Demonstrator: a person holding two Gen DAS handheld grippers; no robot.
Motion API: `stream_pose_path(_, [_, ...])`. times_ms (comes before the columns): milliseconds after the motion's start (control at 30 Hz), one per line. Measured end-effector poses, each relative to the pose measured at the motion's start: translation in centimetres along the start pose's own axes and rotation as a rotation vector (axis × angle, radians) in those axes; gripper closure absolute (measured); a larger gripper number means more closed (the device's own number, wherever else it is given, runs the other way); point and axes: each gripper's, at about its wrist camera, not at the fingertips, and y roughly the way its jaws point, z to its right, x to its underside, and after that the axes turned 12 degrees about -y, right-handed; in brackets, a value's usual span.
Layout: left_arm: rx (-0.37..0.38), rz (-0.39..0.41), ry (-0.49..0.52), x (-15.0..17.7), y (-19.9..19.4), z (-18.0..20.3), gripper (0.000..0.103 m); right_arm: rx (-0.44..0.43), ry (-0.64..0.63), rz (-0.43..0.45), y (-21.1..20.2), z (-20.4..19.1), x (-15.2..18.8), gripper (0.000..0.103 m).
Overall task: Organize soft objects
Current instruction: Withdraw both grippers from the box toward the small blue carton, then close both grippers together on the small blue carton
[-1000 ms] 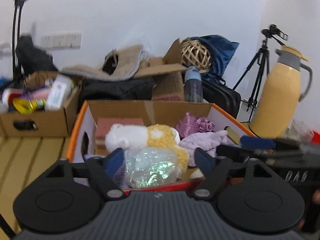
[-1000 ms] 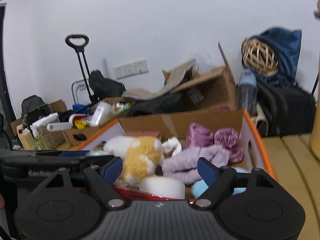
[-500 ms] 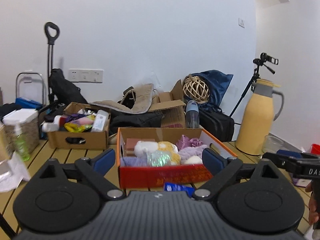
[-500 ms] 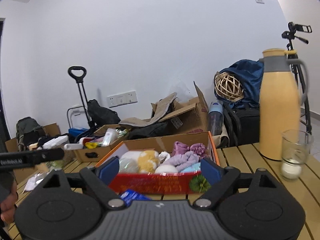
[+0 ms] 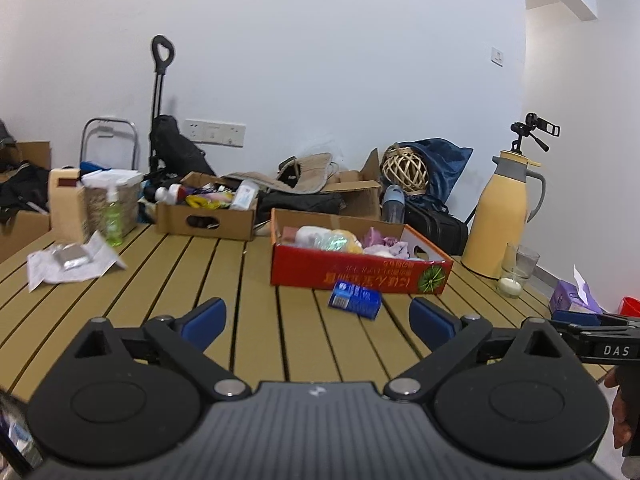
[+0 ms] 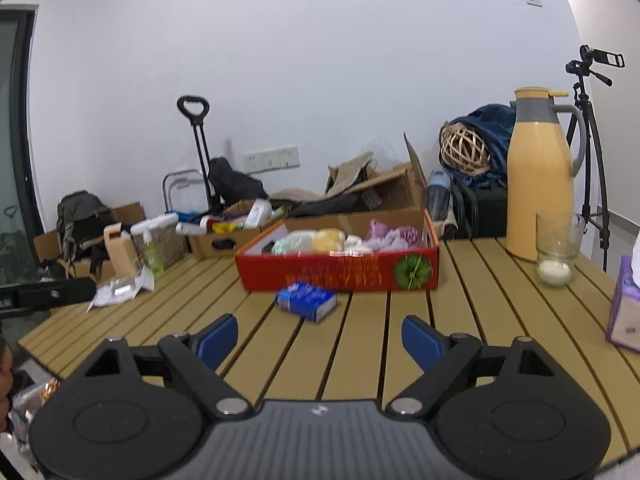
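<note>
A red cardboard box stands mid-table, holding soft things: a white and yellow plush, a shiny wrapped bundle and purple cloth. A blue pack lies on the table just in front of the box. My left gripper is open and empty, well back from the box. My right gripper is open and empty too, near the table's front edge.
A yellow thermos and a glass with a candle stand right. A purple tissue box sits at the right edge. A brown box of bottles and crumpled paper lie left.
Both grippers have pulled back and away from the red box, from right over its contents to the near side of the table. The blue pack has come into view.
</note>
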Motion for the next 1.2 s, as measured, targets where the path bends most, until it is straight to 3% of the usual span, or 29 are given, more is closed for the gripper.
stream_pose_path(200, [0.010,0.000,-0.034,0.2,-0.8,-1.5,0.003,-0.023,-0.063,0.021,-0.3,-2.8,-0.8,0.014])
stream_pose_path(433, [-0.001,-0.027,-0.083,-0.1,2.8,-2.8,0.003,-0.011,-0.056,0.022,2.8,-3.5,-1.2,0.014])
stream_pose_path(633, [-0.034,-0.128,-0.085,-1.1,9.9,-2.5,0.005,-0.023,0.014,0.007,7.2,-1.8,-1.3,0.015])
stream_pose_path(767, [-0.023,-0.157,-0.068,-1.5,14.5,-1.8,0.014,-0.047,0.098,-0.021,10.9,0.5,-1.0,0.016])
stream_pose_path(933, [0.039,-0.222,-0.054,-1.9,21.4,-0.5,0.029,-0.083,0.223,-0.088,15.9,3.8,-0.4,0.030])
stream_pose_path(1200, [0.109,-0.326,-0.058,-1.3,30.4,0.3,0.035,-0.125,0.325,-0.152,23.5,6.3,-0.5,0.044])
